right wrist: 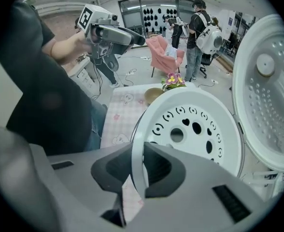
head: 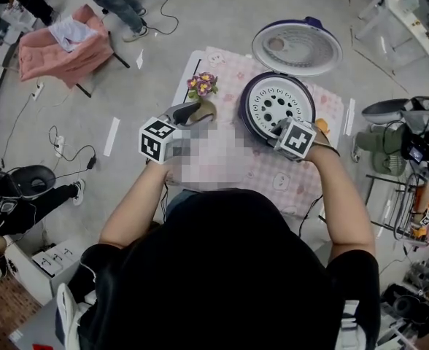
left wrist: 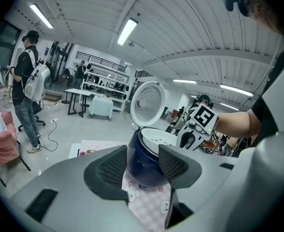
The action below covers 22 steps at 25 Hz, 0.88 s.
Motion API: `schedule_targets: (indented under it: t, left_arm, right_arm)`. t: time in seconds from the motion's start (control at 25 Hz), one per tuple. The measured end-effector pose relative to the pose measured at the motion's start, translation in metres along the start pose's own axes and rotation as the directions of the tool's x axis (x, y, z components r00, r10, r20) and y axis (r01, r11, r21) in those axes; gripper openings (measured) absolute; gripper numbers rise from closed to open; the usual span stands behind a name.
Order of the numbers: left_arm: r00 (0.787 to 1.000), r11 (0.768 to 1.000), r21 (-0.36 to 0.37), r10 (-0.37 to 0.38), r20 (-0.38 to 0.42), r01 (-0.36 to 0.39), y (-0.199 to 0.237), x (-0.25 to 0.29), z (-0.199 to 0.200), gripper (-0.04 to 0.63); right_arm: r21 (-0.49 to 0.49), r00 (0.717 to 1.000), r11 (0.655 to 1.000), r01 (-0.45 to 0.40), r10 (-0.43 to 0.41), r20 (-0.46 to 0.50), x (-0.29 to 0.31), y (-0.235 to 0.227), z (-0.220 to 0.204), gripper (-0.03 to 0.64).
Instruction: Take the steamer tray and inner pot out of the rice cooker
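The dark blue rice cooker (head: 248, 115) stands on the pink checked tablecloth (head: 225, 68) with its lid (head: 297, 47) swung open. The white steamer tray (head: 276, 106), pierced with holes, sits tilted in its mouth and hides the inner pot. My right gripper (head: 279, 130) points steeply down, shut on the tray's near rim (right wrist: 138, 170). The tray (right wrist: 195, 129) fills the right gripper view, with the lid (right wrist: 270, 91) beside it. My left gripper (head: 192, 112) hangs open in the air left of the cooker. The cooker (left wrist: 142, 166) shows between its jaws without touching them.
A small pot of flowers (head: 202, 86) and a tan bowl (head: 206, 112) stand on the cloth left of the cooker. A pink chair (head: 61, 46) sits at the far left on the floor, with cables around it. Racks and clutter (head: 411, 159) crowd the right side.
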State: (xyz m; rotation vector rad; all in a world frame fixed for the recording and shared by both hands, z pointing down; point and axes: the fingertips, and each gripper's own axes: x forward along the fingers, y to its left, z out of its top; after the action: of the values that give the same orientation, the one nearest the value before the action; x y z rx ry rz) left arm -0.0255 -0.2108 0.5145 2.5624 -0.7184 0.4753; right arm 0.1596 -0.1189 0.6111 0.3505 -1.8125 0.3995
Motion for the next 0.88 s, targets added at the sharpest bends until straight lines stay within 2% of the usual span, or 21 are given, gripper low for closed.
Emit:
schedule_targets:
  t: [0.28, 0.64, 0.88]
  left_arm:
    - [1.000, 1.000, 0.010, -0.021, -0.012, 0.021, -0.008, -0.002, 0.004, 0.219]
    - [0.999, 0.999, 0.030, -0.035, -0.014, 0.036, -0.010, 0.000, 0.013, 0.216]
    - [0.999, 0.998, 0.041, -0.038, -0.015, 0.039, -0.011, -0.003, 0.018, 0.212]
  right_arm:
    - [-0.043, 0.999, 0.998, 0.049, -0.049, 0.014, -0.012, 0.004, 0.004, 0.040]
    - [-0.031, 0.995, 0.996, 0.078, -0.076, 0.064, -0.019, 0.004, 0.013, 0.029]
    - [-0.032, 0.988, 0.990, 0.138, -0.135, 0.077, -0.031, -0.003, 0.019, 0.029]
